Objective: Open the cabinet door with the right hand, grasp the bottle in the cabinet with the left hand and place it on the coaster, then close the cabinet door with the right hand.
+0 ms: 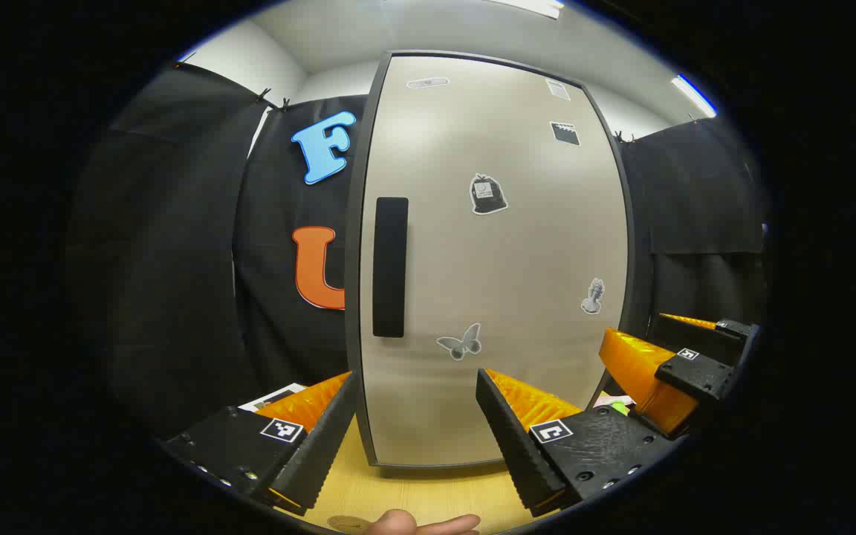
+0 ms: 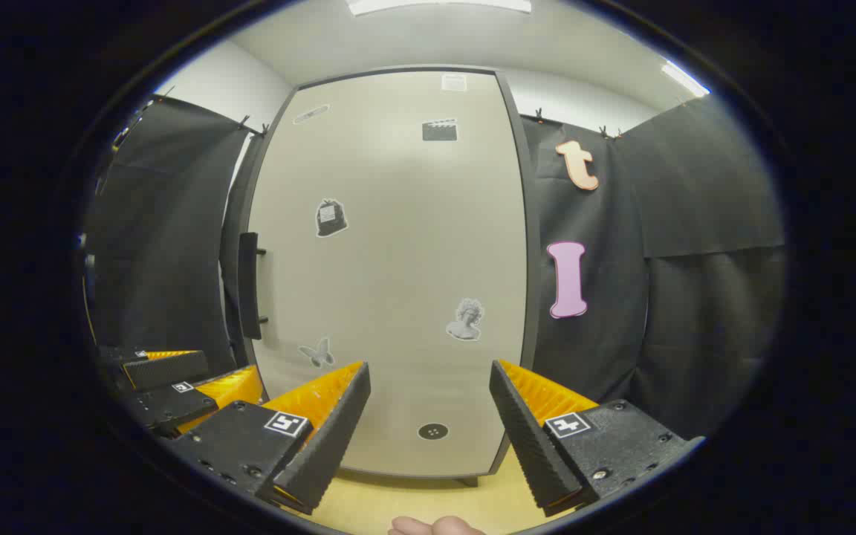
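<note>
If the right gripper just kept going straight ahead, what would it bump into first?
Most likely the closed cabinet door, on its plain front panel to the right of the handle. The right gripper is open and empty.

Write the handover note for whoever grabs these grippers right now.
Left gripper: open, holding nothing, facing the cabinet door.
Right gripper: open, holding nothing, also facing the door, off the handle.
Door: shut. Bottle and coaster not seen.
Done: nothing yet.
Left: right gripper pulls the handle to open the door; left takes the bottle to the coaster; right closes the door.
</note>
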### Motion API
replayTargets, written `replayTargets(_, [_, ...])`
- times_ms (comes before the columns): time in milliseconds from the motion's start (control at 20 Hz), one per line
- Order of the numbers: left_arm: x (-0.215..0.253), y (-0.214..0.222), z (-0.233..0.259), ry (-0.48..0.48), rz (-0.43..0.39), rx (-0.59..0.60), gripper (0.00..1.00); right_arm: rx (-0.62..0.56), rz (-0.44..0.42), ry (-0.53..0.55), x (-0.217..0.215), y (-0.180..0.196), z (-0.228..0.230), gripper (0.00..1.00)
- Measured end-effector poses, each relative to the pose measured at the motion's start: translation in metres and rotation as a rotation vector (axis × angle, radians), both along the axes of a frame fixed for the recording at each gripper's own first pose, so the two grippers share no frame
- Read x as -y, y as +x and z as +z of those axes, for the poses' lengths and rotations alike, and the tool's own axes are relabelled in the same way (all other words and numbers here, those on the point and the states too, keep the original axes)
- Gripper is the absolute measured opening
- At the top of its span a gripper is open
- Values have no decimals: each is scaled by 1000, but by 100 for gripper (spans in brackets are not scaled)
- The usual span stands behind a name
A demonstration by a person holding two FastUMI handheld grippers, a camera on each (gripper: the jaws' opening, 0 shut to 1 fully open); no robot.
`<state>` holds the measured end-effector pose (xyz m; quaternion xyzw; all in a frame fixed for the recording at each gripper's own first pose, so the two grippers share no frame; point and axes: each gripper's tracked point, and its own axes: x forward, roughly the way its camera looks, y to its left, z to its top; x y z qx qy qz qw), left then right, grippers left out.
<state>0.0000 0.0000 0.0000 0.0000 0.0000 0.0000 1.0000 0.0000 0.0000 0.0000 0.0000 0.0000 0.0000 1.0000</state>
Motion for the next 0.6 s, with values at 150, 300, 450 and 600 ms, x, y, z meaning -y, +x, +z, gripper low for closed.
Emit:
replayTargets(150, [3, -3, 0, -7, -12, 0, 95, 3, 14, 1, -2, -2, 1, 100])
replayTargets(300, [0, -4, 3, -10, 2, 8, 95, 7, 40, -5, -9, -3, 3, 100])
replayTargets(450, [3, -6, 8, -31, -5, 19, 95, 2, 71, -11, -13, -4, 3, 100])
replayTargets(600, [-1, -10, 12, -23, 9, 33, 95, -2, 84, -9, -17, -4, 2, 100])
